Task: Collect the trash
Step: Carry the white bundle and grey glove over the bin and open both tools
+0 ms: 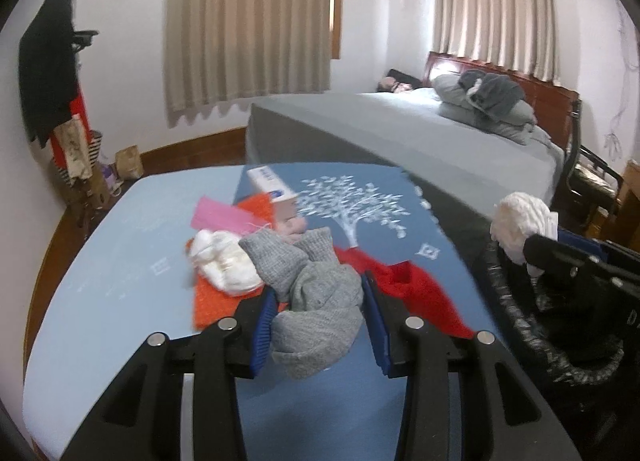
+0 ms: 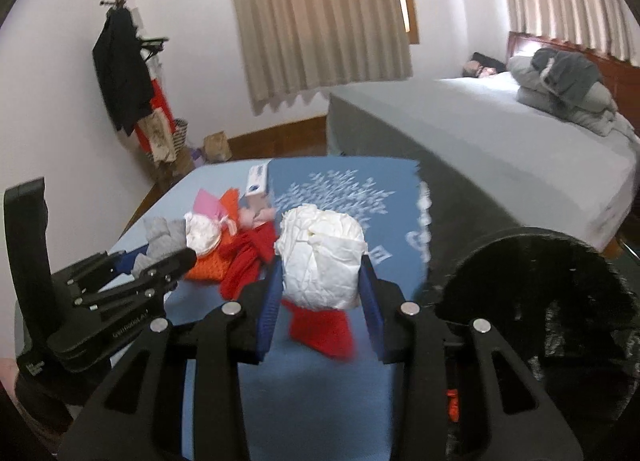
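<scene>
My left gripper (image 1: 320, 285) is shut on a grey knitted cloth (image 1: 316, 301), lifted above the blue table cover (image 1: 120, 261). In the right wrist view that left gripper (image 2: 160, 255) shows at the left with the grey cloth (image 2: 164, 235) in it. My right gripper (image 2: 320, 263) is shut on a crumpled white paper wad (image 2: 320, 257), held over the table beside a black bag-lined bin (image 2: 560, 301). From the left wrist view the right gripper (image 1: 528, 249) holds the wad (image 1: 520, 221) above the bin (image 1: 560, 345).
On the table lie a second white wad (image 1: 224, 261), orange cloth (image 1: 216, 301), red cloth (image 1: 412, 285), pink paper (image 1: 224, 217) and a white-and-blue box (image 1: 272, 185). A grey bed (image 1: 440, 129) stands behind, a coat rack (image 1: 52, 73) at the left wall.
</scene>
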{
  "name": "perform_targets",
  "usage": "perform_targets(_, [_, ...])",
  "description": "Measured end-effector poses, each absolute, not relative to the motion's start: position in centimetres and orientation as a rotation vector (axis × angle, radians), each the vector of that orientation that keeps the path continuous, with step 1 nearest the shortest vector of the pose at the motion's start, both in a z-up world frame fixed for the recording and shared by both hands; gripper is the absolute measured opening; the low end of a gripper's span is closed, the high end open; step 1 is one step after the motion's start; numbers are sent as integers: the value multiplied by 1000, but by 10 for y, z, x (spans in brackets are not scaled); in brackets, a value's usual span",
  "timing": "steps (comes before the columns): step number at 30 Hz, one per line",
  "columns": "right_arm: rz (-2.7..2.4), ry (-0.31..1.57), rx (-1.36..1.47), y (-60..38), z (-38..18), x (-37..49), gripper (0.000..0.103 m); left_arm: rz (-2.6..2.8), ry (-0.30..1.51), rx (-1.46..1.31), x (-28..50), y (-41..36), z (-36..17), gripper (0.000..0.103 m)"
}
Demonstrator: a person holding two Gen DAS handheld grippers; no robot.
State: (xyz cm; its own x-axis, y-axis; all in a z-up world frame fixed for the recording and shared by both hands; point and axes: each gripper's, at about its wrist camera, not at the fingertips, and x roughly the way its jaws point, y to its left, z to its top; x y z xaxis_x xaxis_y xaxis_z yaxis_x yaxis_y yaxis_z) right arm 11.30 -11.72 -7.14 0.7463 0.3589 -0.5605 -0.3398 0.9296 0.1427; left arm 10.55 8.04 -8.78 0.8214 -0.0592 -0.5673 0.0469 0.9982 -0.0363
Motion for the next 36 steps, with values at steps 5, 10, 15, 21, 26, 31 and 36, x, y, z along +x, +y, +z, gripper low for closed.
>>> perform_targets(5, [309, 593, 53, -150, -62, 108, 36, -123, 587, -11, 106, 51, -79, 41])
perform_targets(10, [221, 580, 72, -187, -61, 103, 36, -203, 569, 10, 108, 15, -70, 41])
perform_targets(15, [140, 582, 93, -222, -68, 98, 36, -282, 553, 24, 111, -22, -64, 41])
perform_targets(21, [54, 595, 106, -256, -79, 90, 37, -376, 541, 41, 119, -66, -61, 41])
perform_targets(26, [-15, 609, 122, -287, -90, 85, 37, -433, 541, 53, 125, -98, -66, 41])
perform_targets(31, [-63, 619, 131, -304, -99, 83, 41, -479, 555, 67, 130, -123, -74, 41])
perform_targets(36, [-119, 615, 134, -319, -103, 78, 59, -518, 589, 61, 138, -135, -82, 48])
